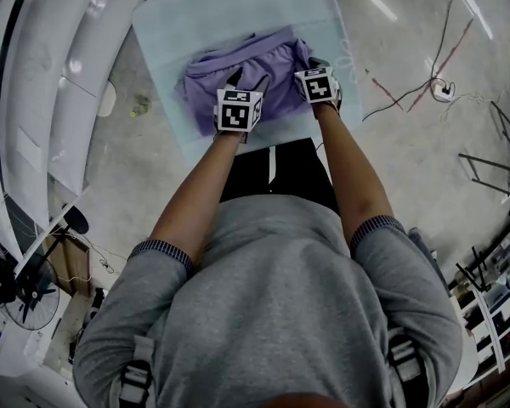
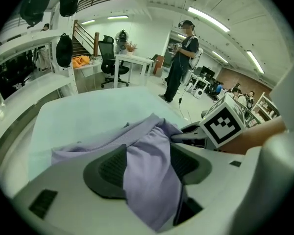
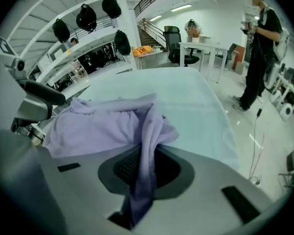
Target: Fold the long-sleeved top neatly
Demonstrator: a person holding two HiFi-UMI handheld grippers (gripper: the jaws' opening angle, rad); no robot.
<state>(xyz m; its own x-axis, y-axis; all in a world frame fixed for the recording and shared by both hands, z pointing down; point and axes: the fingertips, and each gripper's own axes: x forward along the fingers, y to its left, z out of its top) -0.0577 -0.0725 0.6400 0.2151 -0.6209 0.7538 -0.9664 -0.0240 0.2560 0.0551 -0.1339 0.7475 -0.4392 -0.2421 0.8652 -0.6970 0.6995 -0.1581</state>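
A: Where does the top (image 1: 263,75) lie?

B: Crumpled in a lilac heap on the pale bench (image 1: 166,24), toward the edge nearest the person. It is neither spread flat nor folded.

A: Who has hold of it?

B: Both grippers. The left gripper (image 2: 149,170) is pinching a fold of the fabric, which runs between its pads and hangs out below. The right gripper (image 3: 144,168) is pressed onto another fold in the same way, with a narrow band of cloth squeezed between its pads.

A: Why two grips, and why there?

B: They sit on the near side of the heap, a little apart, the left at its near middle and the right at its right-hand corner. That looks like taking one edge at two places, so the cloth can be raised and drawn taut between them rather than dragged in a lump.

A: So folding proper has not begun?

B: Likely not. No straight hem or sleeve is laid out, so the step in hand seems to be opening the garment. The risk is that each gripper holds several layers, which would keep the top bunched.

A: Anything around it?

B: Another person (image 2: 181,62) stands well off across the room, and a cable (image 1: 408,92) trails on the floor beside the bench.
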